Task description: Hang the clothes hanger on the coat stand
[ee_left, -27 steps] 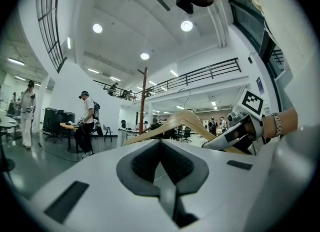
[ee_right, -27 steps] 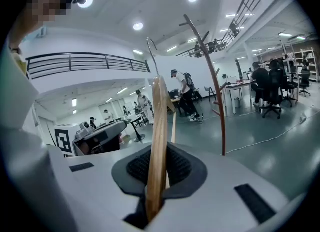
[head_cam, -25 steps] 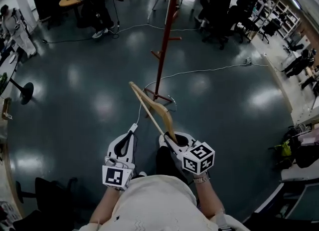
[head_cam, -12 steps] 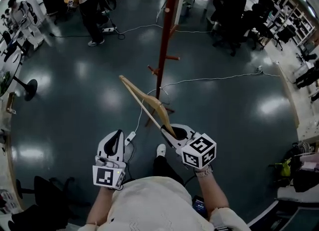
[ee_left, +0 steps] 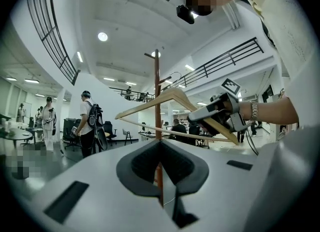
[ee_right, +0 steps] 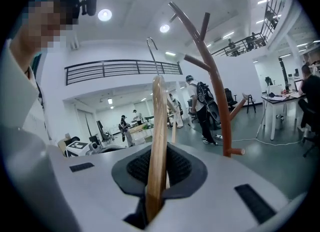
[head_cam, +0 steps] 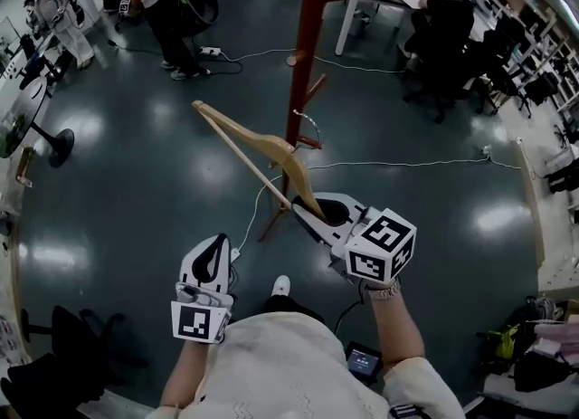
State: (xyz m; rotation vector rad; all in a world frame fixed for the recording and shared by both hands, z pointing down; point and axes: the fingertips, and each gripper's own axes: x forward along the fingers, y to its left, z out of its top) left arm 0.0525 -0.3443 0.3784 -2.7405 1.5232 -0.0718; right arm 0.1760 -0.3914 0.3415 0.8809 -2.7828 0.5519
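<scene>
**Left gripper** (head_cam: 215, 247) (ee_left: 160, 162): Leftmost item, held low beside the right gripper and apart from it. Its jaws are drawn together to a thin slit with nothing between them.

**Clothes hanger** (head_cam: 262, 147) (ee_left: 172, 95) (ee_right: 159, 141): Pale wood with a crossbar and a metal hook (ee_right: 151, 50). It lies ahead of the left gripper, up and to its right. One shoulder end is clamped in the right gripper, and the rest reaches forward and leftward from those jaws. The hook sits near the coat stand but rests on no peg.

**Coat stand** (head_cam: 308, 37) (ee_left: 157, 90) (ee_right: 215, 85): Reddish-brown pole with slanting pegs. It stands straight ahead of the left gripper's tips. From the right gripper it is ahead and slightly right of the jaws, beyond the hanger.

**Right gripper** (head_cam: 317, 215) (ee_right: 157, 178): Jaws closed narrow on the hanger's wooden end.

**Surroundings:** Dark glossy floor (head_cam: 136, 182). A standing person (head_cam: 167, 10) is far ahead of the left gripper. A white cable (head_cam: 407, 164) runs off to the right of the right gripper. Seated people (head_cam: 443, 28) are at desks far ahead on the right.
</scene>
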